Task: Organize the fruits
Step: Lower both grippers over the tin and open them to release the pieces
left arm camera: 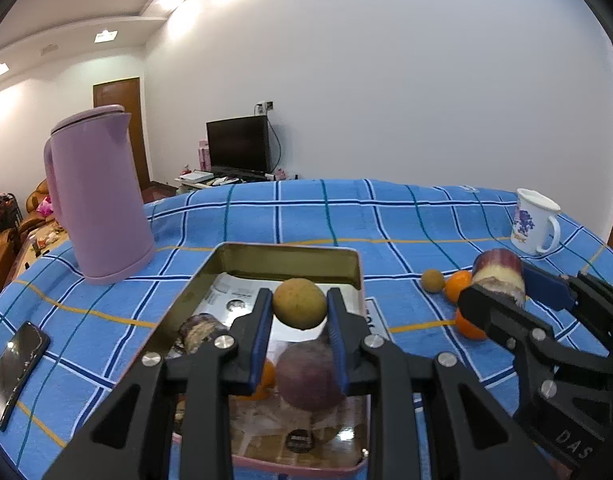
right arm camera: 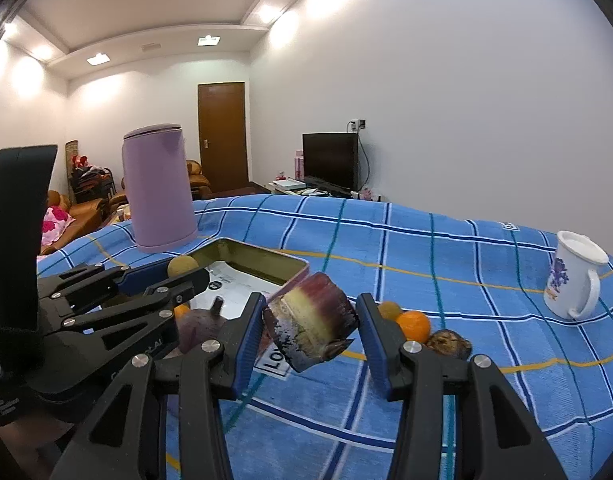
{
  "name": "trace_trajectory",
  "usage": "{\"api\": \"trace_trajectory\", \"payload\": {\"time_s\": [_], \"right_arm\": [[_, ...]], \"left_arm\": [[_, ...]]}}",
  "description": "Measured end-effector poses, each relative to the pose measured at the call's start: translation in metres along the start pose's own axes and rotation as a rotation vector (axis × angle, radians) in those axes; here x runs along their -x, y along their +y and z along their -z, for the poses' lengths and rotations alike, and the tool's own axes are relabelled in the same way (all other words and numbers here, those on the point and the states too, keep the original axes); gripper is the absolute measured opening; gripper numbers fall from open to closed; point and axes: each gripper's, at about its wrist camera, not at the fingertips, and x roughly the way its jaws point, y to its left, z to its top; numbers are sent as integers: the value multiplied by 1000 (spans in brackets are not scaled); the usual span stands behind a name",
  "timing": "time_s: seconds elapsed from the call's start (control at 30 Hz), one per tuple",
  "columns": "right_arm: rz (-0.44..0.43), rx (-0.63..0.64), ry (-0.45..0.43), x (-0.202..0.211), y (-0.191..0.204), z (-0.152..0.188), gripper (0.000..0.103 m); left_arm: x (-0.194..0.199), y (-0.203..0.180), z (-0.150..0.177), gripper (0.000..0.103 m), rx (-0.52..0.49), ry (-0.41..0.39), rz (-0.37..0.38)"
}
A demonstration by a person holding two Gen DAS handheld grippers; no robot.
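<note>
Blue plaid tablecloth (left arm camera: 406,216) in a white-walled living room. Left gripper (left arm camera: 299,307) pinches a round tan fruit (left arm camera: 299,303) above the open tin (left arm camera: 290,258). Right gripper (right arm camera: 310,330) clamps a purple sugarcane chunk (right arm camera: 310,320), long axis tilted, just right of the tin. Oranges (right arm camera: 414,325) lie nearby.

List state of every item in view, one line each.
Left gripper: jaws shut on small brown fruit, above the tin.
Right gripper: holds sugarcane chunk, tilted, off the cloth.
Tin: open, purple fruit inside.
Kettle: upright, lid closed.
Mug: upright.
Phone: flat, screen dark.
TV: off.
Door: closed.
</note>
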Motion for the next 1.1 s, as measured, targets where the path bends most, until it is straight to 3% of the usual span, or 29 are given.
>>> {"api": "trace_trajectory", "payload": {"time_s": [1.1], "right_arm": [[-119, 74, 34, -29, 51, -8, 49]], "left_arm": [[-8, 66, 3, 28, 81, 59, -109]]}}
